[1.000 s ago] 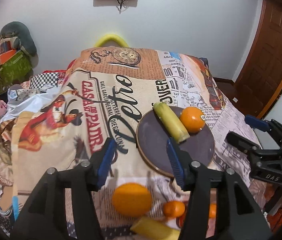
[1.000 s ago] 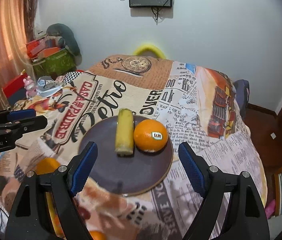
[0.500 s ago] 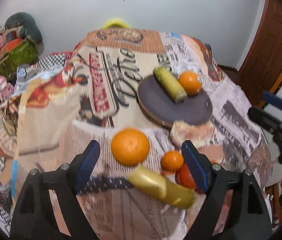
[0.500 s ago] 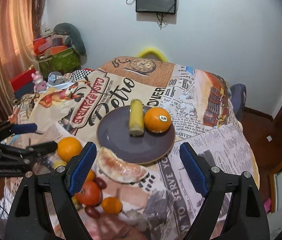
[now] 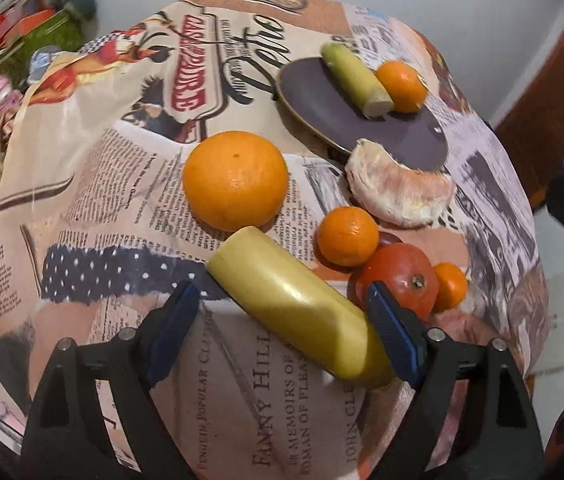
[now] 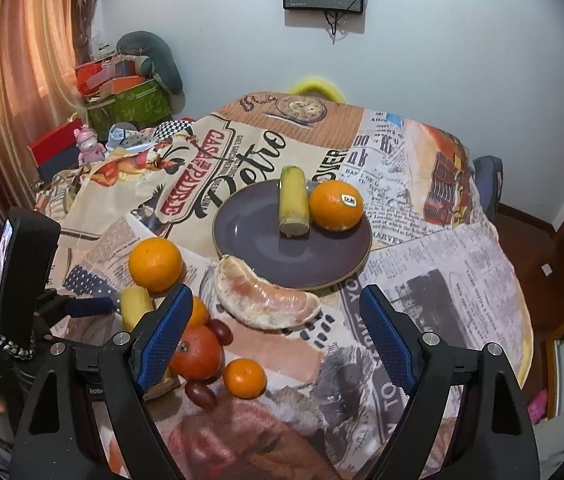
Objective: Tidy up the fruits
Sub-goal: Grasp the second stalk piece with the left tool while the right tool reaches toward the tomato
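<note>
A dark plate (image 6: 266, 248) (image 5: 413, 136) holds a banana piece (image 6: 293, 200) (image 5: 355, 80) and an orange (image 6: 335, 205) (image 5: 401, 86). A pomelo segment (image 6: 266, 300) (image 5: 397, 188) lies at its near rim. On the cloth lie a big orange (image 5: 236, 179) (image 6: 155, 264), a small orange (image 5: 347, 236), a tomato (image 5: 399, 280) (image 6: 198, 352), another small orange (image 6: 244, 378) (image 5: 450, 286), and grapes (image 6: 220, 330). My left gripper (image 5: 282, 320) is open around a yellow banana piece (image 5: 293, 300) (image 6: 134, 306), without closing on it. My right gripper (image 6: 276, 336) is open and empty above the cloth.
The table wears a printed newspaper-style cloth (image 6: 421, 280). Boxes and toys (image 6: 122, 92) crowd the far left. A yellow chair back (image 6: 315, 86) stands behind the table. A wooden door (image 5: 541, 120) is at the right.
Both grippers drew back from the plate toward the near table edge. My left gripper dropped low so the near banana piece now lies between its open fingers.
</note>
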Available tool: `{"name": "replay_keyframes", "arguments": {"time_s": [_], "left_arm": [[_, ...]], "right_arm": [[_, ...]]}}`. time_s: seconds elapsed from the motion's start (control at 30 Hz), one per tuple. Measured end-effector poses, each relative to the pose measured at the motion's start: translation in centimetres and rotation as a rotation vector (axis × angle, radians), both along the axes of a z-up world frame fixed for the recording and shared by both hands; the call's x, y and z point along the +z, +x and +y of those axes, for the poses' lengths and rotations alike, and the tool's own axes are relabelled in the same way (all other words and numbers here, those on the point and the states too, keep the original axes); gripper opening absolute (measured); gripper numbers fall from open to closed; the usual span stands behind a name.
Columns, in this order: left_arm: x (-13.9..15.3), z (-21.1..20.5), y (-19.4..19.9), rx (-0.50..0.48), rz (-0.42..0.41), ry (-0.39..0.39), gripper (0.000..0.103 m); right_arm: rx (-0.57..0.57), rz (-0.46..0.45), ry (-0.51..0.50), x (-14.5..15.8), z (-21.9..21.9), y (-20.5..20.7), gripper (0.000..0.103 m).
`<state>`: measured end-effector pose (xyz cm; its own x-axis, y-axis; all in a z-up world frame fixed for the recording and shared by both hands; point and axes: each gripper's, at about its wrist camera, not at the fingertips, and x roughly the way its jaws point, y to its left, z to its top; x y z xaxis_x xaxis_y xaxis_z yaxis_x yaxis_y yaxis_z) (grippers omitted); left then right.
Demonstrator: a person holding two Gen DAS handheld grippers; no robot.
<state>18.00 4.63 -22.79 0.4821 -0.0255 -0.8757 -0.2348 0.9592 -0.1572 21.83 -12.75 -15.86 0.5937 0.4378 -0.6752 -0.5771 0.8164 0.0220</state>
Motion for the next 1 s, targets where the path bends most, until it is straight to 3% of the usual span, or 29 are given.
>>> {"name": "replay_keyframes", "arguments": {"time_s": [0.2,0.23,0.27,0.37,0.53,0.67,0.8,0.93,1.0], "left_arm": [[-0.6,0.6,0.6,0.056,0.012,-0.035,0.088],[-0.7,0.5,0.9,0.059,0.011,-0.035,0.084],[-0.9,0.3,1.2,0.05,0.021,-0.026,0.072],[-0.8,-0.3,1.6,0.015,0.005,0.009,0.065],[-0.4,0.4,0.6,-0.061,-0.011,-0.016,0.052],[0.5,1.8,-0.9,-0.096,-0.025,0.013,0.04],[0.6,3.3,-1.9,-0.109,-0.024,0.044,0.04],[0.6,4.3,-2.1,-0.107,-0.011,0.014,0.04],[0.5,4.3,-2.1,-0.105,-0.004,0.012,0.04]], "right_arm": [[0.01,0.03,0.0,-0.7,0.1,-0.1,0.083],[0.011,0.033,0.001,-0.8,0.1,-0.2,0.083],[0.013,0.037,0.004,-0.9,0.2,-0.2,0.083],[0.025,0.045,0.005,-1.0,0.3,-0.4,0.083],[0.056,0.069,-0.012,-1.8,0.7,-0.6,0.083],[0.079,0.106,-0.019,-3.0,1.4,-0.6,0.083],[0.125,0.154,-0.026,-4.2,2.9,-0.8,0.083],[0.162,0.177,-0.054,-5.2,4.4,-0.9,0.082],[0.171,0.185,-0.068,-5.6,5.0,-0.9,0.077]]}}
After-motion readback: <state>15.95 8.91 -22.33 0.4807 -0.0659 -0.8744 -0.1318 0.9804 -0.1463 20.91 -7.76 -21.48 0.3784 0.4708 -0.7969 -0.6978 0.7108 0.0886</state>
